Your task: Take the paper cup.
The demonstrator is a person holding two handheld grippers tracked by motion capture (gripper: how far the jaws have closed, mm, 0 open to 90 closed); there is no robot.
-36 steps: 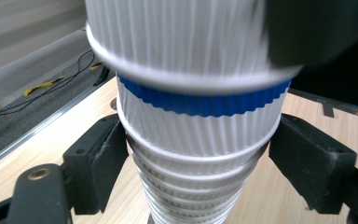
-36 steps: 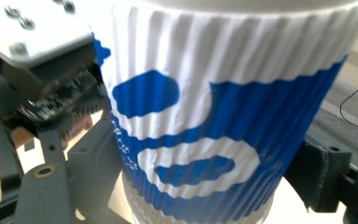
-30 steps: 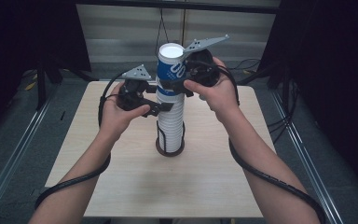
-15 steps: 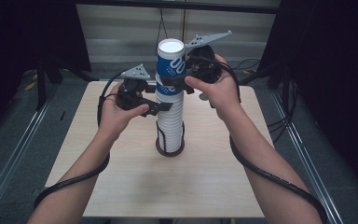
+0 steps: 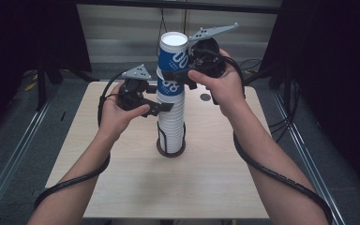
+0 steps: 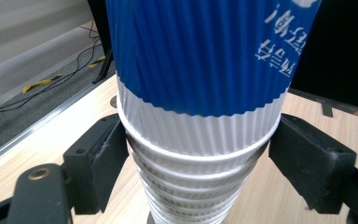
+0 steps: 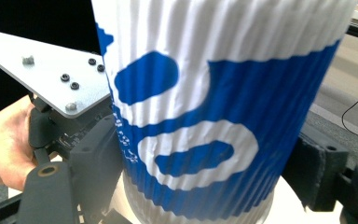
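High view: at the left, the left tool [image 5: 165,107] is seen clamped on the cup stack [image 5: 171,117], just under the blue sleeve of the stack's uppermost remaining cup, presumably so that the stack is kept from lifting or tipping. In the left gripper view its two black pads [image 6: 103,158] are pressed against the white ribbed rims on both sides. The stack is stood upright in a dark ring holder [image 5: 170,149] near the middle of the wooden surface [image 5: 122,187]. Further right and higher, the top cup [image 5: 172,52] is gripped by the right tool [image 5: 180,74], tilted slightly and partly raised out of the stack; in the right gripper view the blue-and-white ribbed wall [image 7: 214,116] is held between the jaws. Separation of one cup from the rest is judged to be the step in hand
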